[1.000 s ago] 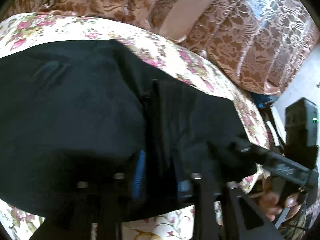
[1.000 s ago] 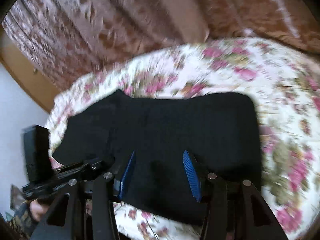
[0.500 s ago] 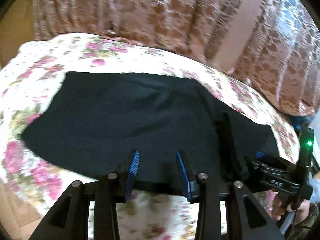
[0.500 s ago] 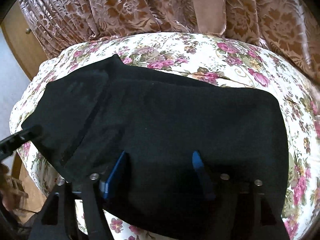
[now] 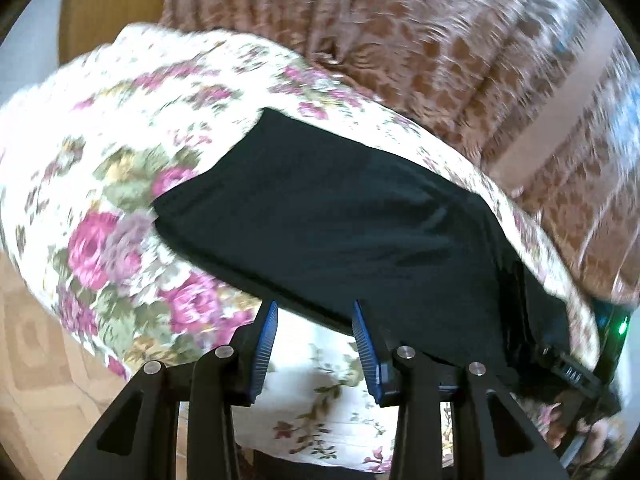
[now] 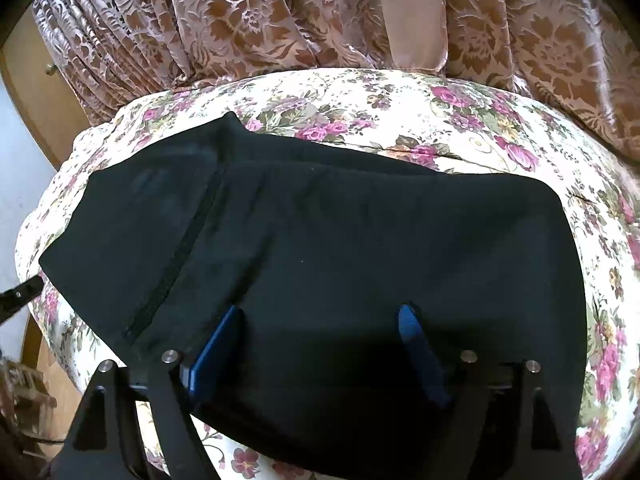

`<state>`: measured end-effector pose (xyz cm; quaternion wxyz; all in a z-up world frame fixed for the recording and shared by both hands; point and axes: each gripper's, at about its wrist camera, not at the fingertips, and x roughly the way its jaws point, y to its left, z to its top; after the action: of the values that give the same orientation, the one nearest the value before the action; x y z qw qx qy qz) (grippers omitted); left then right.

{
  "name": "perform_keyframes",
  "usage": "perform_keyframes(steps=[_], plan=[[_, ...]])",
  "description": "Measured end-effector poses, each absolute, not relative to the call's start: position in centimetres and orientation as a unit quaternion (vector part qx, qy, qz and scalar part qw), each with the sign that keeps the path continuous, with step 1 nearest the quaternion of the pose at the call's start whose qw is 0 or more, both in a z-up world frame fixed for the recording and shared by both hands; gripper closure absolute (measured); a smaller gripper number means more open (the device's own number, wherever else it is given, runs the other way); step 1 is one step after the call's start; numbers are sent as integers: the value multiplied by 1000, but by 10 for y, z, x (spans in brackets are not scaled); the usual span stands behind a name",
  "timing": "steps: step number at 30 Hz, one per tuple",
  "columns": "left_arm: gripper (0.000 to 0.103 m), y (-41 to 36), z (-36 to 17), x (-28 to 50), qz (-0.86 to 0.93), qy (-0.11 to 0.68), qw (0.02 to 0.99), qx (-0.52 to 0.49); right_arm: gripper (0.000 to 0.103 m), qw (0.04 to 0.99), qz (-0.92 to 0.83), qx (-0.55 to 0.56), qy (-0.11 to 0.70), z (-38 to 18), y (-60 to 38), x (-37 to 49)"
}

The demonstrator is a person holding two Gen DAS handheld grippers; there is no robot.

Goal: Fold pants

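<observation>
A: Left wrist view first. What's there?

B: Black soft fabric pants [image 5: 340, 216] lying flat across the frame centre on a cream floral-print bedspread [image 5: 120, 184], brown patterned curtain [image 5: 400, 32] along the top. Left gripper [image 5: 314, 340] at lower centre, blue pads apart, nothing between them, just off the near edge of the cloth. The right gripper's body shows at the lower right edge with a green light.

A: Right wrist view?

B: Same pants [image 6: 340, 248] fill the middle, already doubled into a broad slab; a seam strip runs down the left part. Right gripper [image 6: 324, 344] at lower centre, jaws wide apart over the cloth, clamping nothing. Bedspread [image 6: 460, 128] behind, curtain [image 6: 280, 12] at the top.

A: Handling?

B: My guess: light, limp, thick-ish knit, not slippery, nothing fragile. It will sag and drag, so pinch all layers at an edge or corner; the far-right end in the right view and the near hem in the left view look best.

A: Any writing?

B: Small letters on the right gripper's body, lower right of the left view, too blurred to read. No brand on the pants.
</observation>
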<state>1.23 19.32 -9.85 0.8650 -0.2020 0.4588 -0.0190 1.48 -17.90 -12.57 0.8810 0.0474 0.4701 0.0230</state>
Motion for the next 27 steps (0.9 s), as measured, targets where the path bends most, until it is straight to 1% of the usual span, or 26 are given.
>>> perform_keyframes(steps=[6,8,10,11,12,16,23,27], plan=[[62,253,-118,5,-17,446,825,-347,19,884,23,46,464,-126,-178,13],[60,265,-123,5,-16,441,815,-376,19,886,24,43,460,-126,-177,11],[57,273,-127,7,-9,441,807,-393,18,888,23,41,458,-126,-177,11],[53,276,-129,8,-9,439,802,-405,18,888,23,40,457,-127,-177,11],[52,279,-131,9,-10,437,797,-416,18,888,23,40,457,-127,-177,11],[52,288,-144,19,-4,437,774,-457,18,889,26,40,455,-127,-177,10],[52,295,-151,27,12,434,761,-483,18,891,27,38,452,-127,-177,9],[52,302,-158,27,15,428,742,-515,18,891,26,37,452,-127,-177,8]])
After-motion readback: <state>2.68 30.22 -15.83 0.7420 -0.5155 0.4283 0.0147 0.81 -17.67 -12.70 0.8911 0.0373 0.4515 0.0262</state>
